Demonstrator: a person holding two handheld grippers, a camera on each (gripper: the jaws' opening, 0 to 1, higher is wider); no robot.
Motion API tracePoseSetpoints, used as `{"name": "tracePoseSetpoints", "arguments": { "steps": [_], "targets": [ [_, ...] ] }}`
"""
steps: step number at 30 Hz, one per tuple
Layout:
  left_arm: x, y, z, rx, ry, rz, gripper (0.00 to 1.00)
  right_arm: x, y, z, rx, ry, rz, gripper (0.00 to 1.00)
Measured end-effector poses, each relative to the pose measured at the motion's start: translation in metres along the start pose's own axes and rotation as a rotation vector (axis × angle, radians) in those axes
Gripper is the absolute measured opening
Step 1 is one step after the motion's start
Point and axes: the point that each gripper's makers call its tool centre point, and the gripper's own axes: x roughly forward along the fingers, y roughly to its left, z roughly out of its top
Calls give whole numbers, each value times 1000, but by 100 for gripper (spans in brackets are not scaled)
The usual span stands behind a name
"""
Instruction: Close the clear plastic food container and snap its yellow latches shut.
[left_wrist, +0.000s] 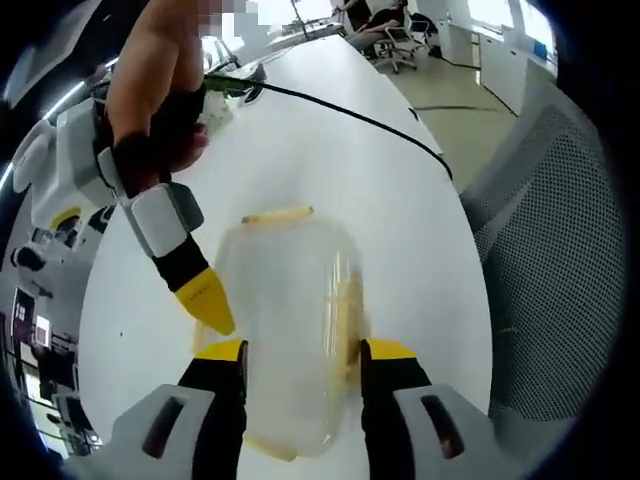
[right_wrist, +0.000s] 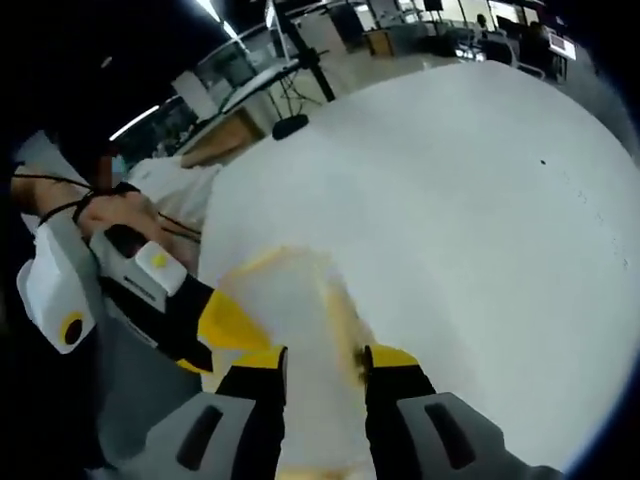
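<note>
In the left gripper view my left gripper (left_wrist: 303, 352) sat at bottom centre, jaws apart on either side of the clear container (left_wrist: 290, 330), which lay on the white table (left_wrist: 330, 150) in the lower middle of the frame; whether the pads touched its walls I could not tell; a yellow latch (left_wrist: 277, 214) showed along the container's far edge, another yellowish strip ran down its right side; the right gripper (left_wrist: 200, 290) came in from the upper left, a hand (left_wrist: 160, 110) around it, its yellow tip just beside the container's left shoulder, jaw state unclear there; a black cable (left_wrist: 350, 115) crossed the table behind; a mesh chair (left_wrist: 560, 250) stood at right. In the right gripper view the right gripper (right_wrist: 325, 362) had jaws apart over the blurred container (right_wrist: 295, 320) at bottom centre; the left gripper (right_wrist: 215, 330) entered from lower left, touching or nearly touching it.
</note>
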Motion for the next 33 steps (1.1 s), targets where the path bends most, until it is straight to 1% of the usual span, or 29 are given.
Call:
{"name": "tracePoseSetpoints", "arguments": {
  "steps": [1,2,11,15,20,21,22,23,26,27,30,33],
  "targets": [
    [0,0,0,-4,0,2,44,0,0,0,24,6,14,29],
    [0,1,0,-5,0,3,44,0,-1,-1,29,9,20,29],
    [0,1,0,-15,27,3,43,1,0,0,37,58,64,27],
    [0,2,-1,-19,26,0,42,1,0,-1,46,75,86,25],
    [1,3,-2,-17,32,7,40,2,1,-1,83,116,109,23],
    [2,-11,-1,-20,14,-78,39,-2,5,-10,98,175,126,22],
    [-1,3,-3,-19,20,-13,39,-2,4,-3,85,163,130,21],
    [-1,4,-3,-16,18,-22,39,1,3,1,82,147,130,21],
    [2,0,-1,-13,20,-21,39,0,5,1,74,162,135,21],
    [3,1,-2,-16,18,-21,39,0,5,-1,75,164,133,21],
    [5,2,-1,-11,34,-2,39,-1,5,-2,55,157,130,22],
    [4,2,1,-16,41,16,39,-1,3,-4,58,154,131,22]
  ]
}}
